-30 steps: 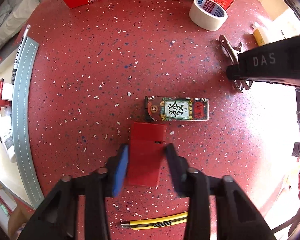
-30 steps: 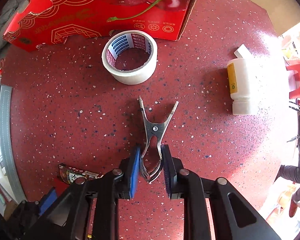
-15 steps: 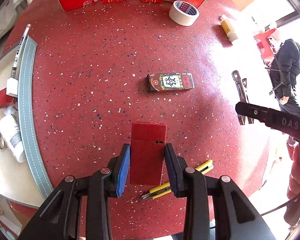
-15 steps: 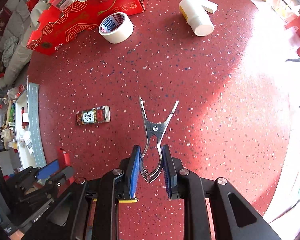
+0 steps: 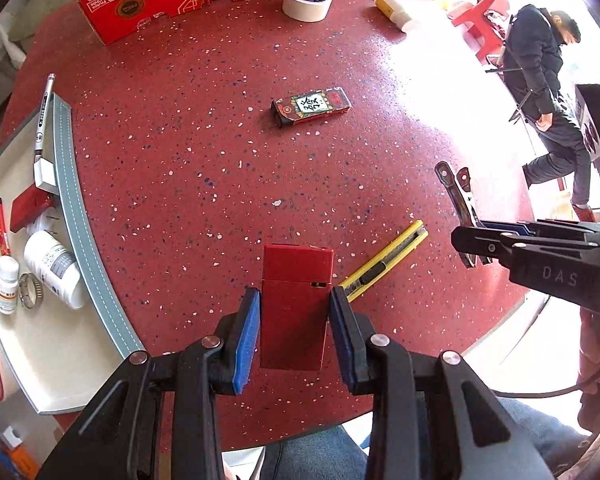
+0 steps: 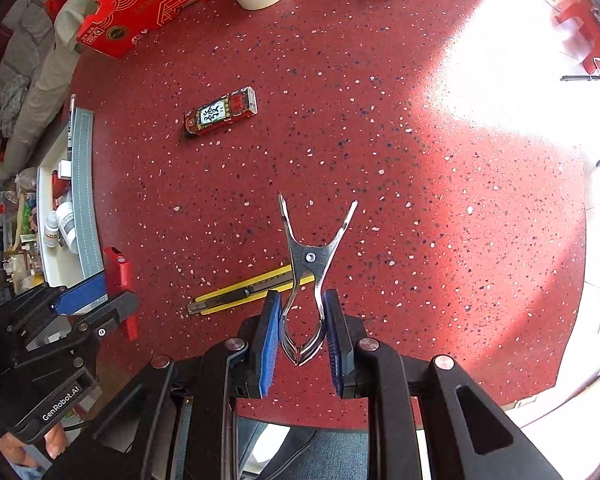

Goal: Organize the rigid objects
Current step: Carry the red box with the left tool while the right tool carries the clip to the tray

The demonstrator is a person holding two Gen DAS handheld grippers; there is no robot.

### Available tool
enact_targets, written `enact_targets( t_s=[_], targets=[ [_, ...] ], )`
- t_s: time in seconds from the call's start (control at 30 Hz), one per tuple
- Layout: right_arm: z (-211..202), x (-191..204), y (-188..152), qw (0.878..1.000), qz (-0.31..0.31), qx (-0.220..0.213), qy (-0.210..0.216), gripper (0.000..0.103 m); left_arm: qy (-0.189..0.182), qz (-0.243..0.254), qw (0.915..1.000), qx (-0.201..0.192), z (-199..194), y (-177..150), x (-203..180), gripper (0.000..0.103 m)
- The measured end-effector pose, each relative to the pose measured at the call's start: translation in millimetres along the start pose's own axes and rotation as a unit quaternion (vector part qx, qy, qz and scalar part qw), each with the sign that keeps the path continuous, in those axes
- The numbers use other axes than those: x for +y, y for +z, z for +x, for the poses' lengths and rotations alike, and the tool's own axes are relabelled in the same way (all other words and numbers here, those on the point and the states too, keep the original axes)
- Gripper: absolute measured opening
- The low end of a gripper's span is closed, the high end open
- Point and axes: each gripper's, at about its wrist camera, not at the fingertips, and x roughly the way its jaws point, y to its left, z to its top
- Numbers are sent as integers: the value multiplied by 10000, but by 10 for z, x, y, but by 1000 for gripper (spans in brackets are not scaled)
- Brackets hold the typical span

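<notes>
A plain red box (image 5: 296,304) stood clamped between blue pads above the near edge of the speckled red table (image 5: 204,152), and a metal spring clamp (image 6: 306,276) hung likewise, handles spread. A yellow utility knife (image 5: 384,262) lay slantwise near that edge, a printed card box (image 5: 311,106) lay flat mid-table, a tape roll (image 5: 307,2) by the far edge

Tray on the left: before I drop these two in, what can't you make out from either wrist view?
- Tray: the left view's edge cuts its far side; in the right view it is small, partly behind the left gripper.
- Bottle label: too small to read.
- Red box: its sides are covered by the fingers.
- Clip: in the left view the right gripper hides its held end.
</notes>
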Motion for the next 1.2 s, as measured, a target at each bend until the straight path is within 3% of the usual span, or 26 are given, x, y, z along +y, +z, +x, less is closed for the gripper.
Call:
enact_targets(
  t_s=[0.37,0.77,1.2],
  targets=[
    [-39,565,-54,9983,-498,-68,-300,23,-81,154,9998,-123,-201,-300,349,37],
    [-60,1053,14,9911,-1154,-77,-662,23,10,-702,9944,-786,-436,-395,919,37],
    [-13,2129,29,9683,-2453,-81,-456,23,484,-1857,9758,-1048,-573,-674,1508,37]
  ],
)
